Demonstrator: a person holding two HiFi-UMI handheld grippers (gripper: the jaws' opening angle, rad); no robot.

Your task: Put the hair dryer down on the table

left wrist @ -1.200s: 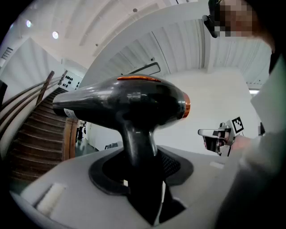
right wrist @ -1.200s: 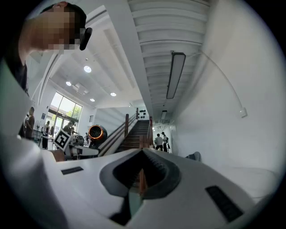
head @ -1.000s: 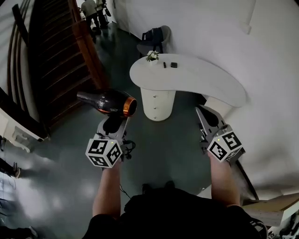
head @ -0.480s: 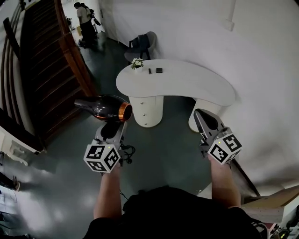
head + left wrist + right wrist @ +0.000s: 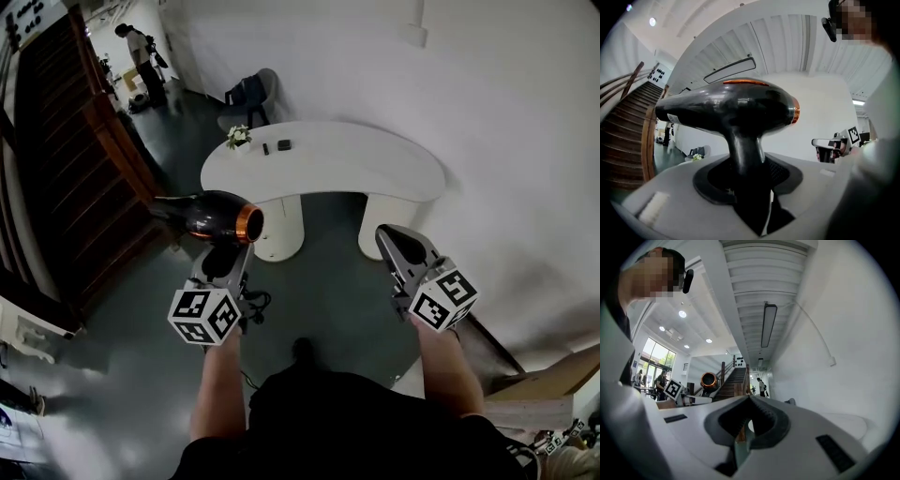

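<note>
The black hair dryer (image 5: pixel 214 217) has an orange ring at its rear end and lies level in the air, nozzle pointing left. My left gripper (image 5: pixel 223 262) is shut on its handle, which stands upright between the jaws in the left gripper view, under the hair dryer's body (image 5: pixel 726 107). The white kidney-shaped table (image 5: pixel 375 169) stands ahead, beyond both grippers. My right gripper (image 5: pixel 398 246) is held out at the right, shut with nothing in it. From the right gripper view the hair dryer's orange ring (image 5: pixel 708 380) shows to the left.
A small flower pot (image 5: pixel 237 137) and two small dark items (image 5: pixel 283 145) sit at the table's far left end. A wooden staircase (image 5: pixel 56 187) rises at the left. A chair (image 5: pixel 246 91) and a person (image 5: pixel 141 56) are beyond the table. A white wall runs along the right.
The table has come nearer and slid left in the head view as the person walks toward it. Both grippers keep their pose, the hair dryer still held.
</note>
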